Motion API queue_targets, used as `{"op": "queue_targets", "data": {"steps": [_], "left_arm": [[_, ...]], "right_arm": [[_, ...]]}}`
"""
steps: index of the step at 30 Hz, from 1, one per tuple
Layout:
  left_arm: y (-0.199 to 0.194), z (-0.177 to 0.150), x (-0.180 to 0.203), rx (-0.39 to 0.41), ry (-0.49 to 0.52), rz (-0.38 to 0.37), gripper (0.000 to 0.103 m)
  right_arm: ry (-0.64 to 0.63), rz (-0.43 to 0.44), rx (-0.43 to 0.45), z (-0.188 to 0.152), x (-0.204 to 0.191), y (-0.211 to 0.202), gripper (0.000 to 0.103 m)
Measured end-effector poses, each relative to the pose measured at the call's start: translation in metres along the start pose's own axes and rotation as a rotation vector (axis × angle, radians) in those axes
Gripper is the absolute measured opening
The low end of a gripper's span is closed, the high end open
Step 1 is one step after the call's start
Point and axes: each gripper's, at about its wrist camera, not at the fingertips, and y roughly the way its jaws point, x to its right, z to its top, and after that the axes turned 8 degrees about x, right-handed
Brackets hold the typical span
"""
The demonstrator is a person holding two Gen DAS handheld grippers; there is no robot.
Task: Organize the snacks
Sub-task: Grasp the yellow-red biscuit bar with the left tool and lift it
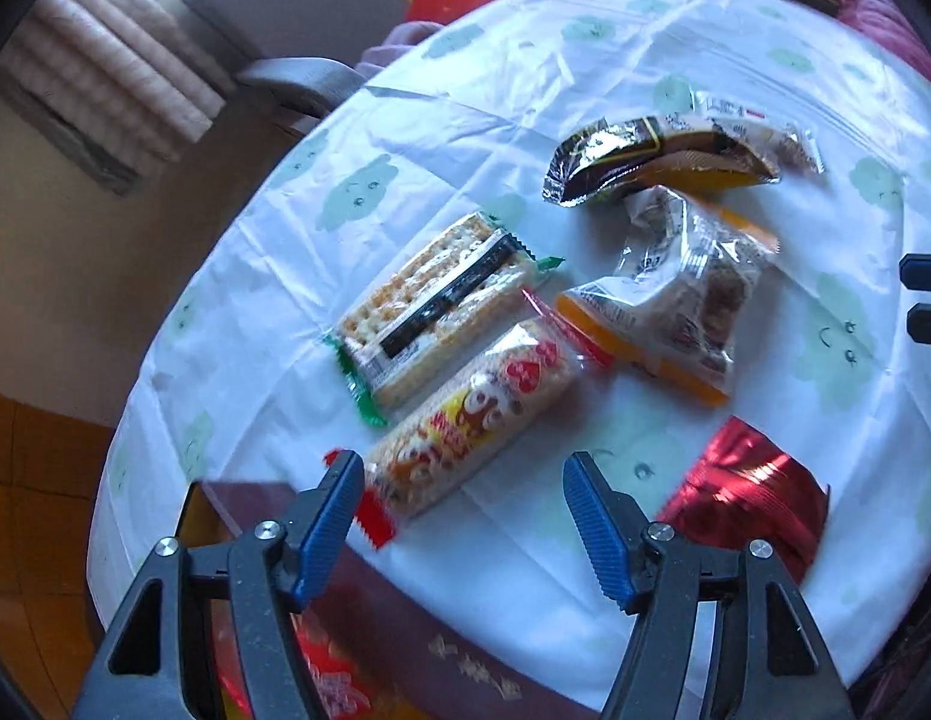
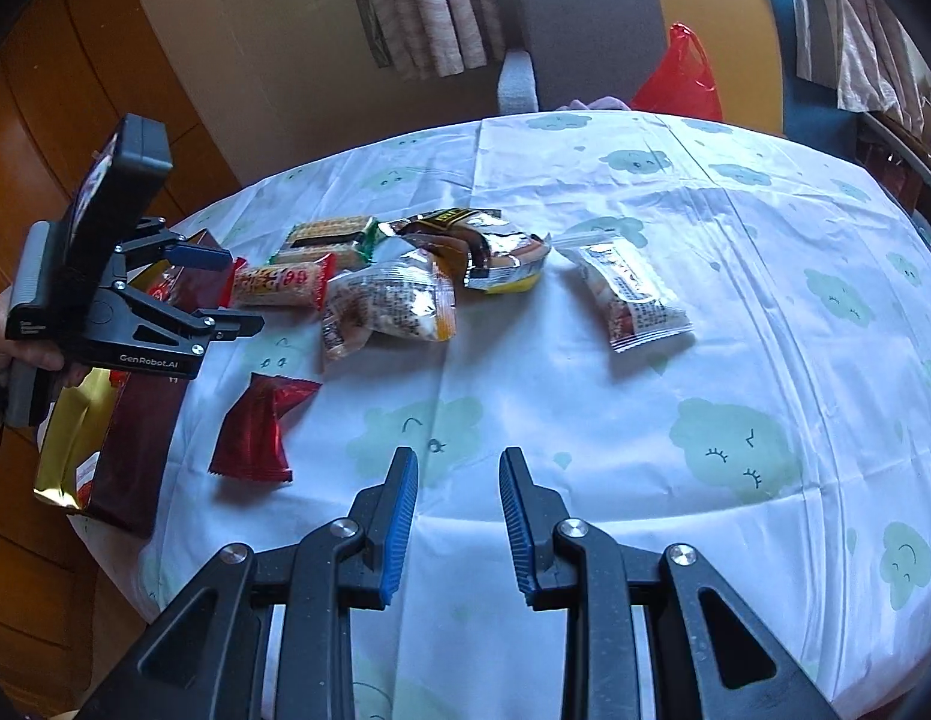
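Several snack packs lie on a round table with a white cloud-print cloth [image 2: 645, 420]. In the left wrist view my left gripper [image 1: 462, 468] is open, just above and in front of a red-ended rice cracker pack [image 1: 471, 414]. Beside that lie a green-ended cracker pack [image 1: 429, 300], a clear and orange bag [image 1: 669, 300], a dark foil pack [image 1: 639, 156] and a red foil packet [image 1: 747, 498]. My right gripper [image 2: 459, 462] is open and empty over bare cloth. A clear wrapped snack [image 2: 627, 294] lies apart to the right. The left gripper [image 2: 243, 288] also shows in the right wrist view.
A dark red box with a gold inside [image 2: 123, 438] stands at the table's left edge, under the left gripper. A grey chair [image 2: 585, 24] with a red plastic bag [image 2: 681, 78] stands behind the table. Wooden floor lies to the left.
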Motion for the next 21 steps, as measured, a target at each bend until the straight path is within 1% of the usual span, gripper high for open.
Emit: {"op": "queue_targets", "data": {"steps": [1,2,3,4,5,6,7,10,12,16,18,21], "left_arm": [[0.004,0.003,0.001,-0.005,0.003,0.0,0.07],[0.008,0.005,0.001,-0.015,0.005,-0.009,0.067],[0.012,0.006,0.002,-0.027,0.007,-0.016,0.066],[0.013,0.007,0.005,-0.022,0.02,0.005,0.058],[0.013,0.01,0.007,-0.016,0.024,0.02,0.044],[0.01,0.011,0.008,-0.012,0.01,0.007,0.039],[0.006,0.012,0.007,-0.009,-0.031,-0.03,0.033],[-0.004,0.009,0.012,0.014,-0.099,-0.074,0.026],[-0.01,0.003,0.012,0.02,-0.194,-0.113,0.025],[-0.019,-0.005,0.02,0.027,-0.313,-0.175,0.024],[-0.019,-0.004,0.022,0.027,-0.339,-0.165,0.027],[-0.009,-0.001,0.027,-0.002,-0.335,-0.14,0.033]], "right_arm": [[0.005,-0.001,-0.002,0.0,0.001,0.002,0.029],[0.008,-0.001,-0.005,0.001,0.002,0.003,0.029],[0.01,-0.002,-0.009,0.0,0.004,0.005,0.029],[0.013,-0.003,-0.012,0.0,0.005,0.006,0.029],[0.017,-0.003,-0.015,-0.001,0.006,0.008,0.029],[0.02,-0.004,-0.017,-0.001,0.007,0.009,0.029],[0.02,-0.006,-0.017,-0.001,0.007,0.01,0.029],[0.024,-0.01,-0.016,-0.002,0.009,0.01,0.029],[0.025,-0.015,-0.017,-0.003,0.01,0.01,0.029],[0.035,-0.021,-0.017,-0.006,0.012,0.007,0.029],[0.033,-0.027,-0.016,-0.007,0.012,0.004,0.029],[0.035,-0.031,-0.012,-0.009,0.013,0.0,0.029]]}}
